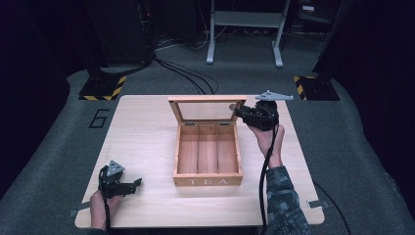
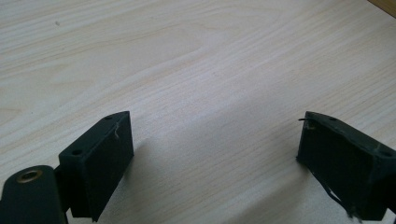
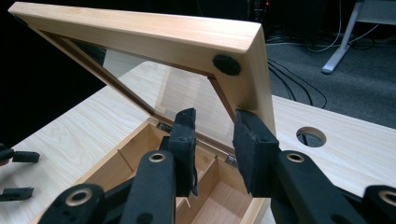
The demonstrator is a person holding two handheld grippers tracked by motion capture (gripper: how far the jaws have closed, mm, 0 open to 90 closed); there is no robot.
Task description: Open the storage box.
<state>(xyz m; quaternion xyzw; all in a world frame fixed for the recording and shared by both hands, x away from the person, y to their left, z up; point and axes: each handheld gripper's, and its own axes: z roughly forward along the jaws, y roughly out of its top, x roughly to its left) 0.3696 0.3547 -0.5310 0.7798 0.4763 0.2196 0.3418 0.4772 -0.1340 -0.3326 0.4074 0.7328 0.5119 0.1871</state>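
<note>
On a pale wooden table, a wooden tea box lettered "TEA" on its front stands open at the centre, its glass-paned lid raised at the far side and its three compartments bare. From the high view, the person's right hand reaches in from the near edge and holds the right gripper at the lid's right-hand corner, a black cable trailing back along the camouflage-patterned sleeve. The right gripper view closes in on what the overhead camera leaves vague: the two black jaws stand partly apart on either side of the lid's frame near the corner that bears a round black felt pad, one jaw on the glass side and the other against the outer face; whether they press the wood cannot be told. That same view also takes in a round cable hole in the tabletop beyond the box.

At the near left corner of the table, the left hand holds the left gripper low and well apart from the box. The left gripper view shows its jaws spread wide over bare wood grain, with nothing between them.
</note>
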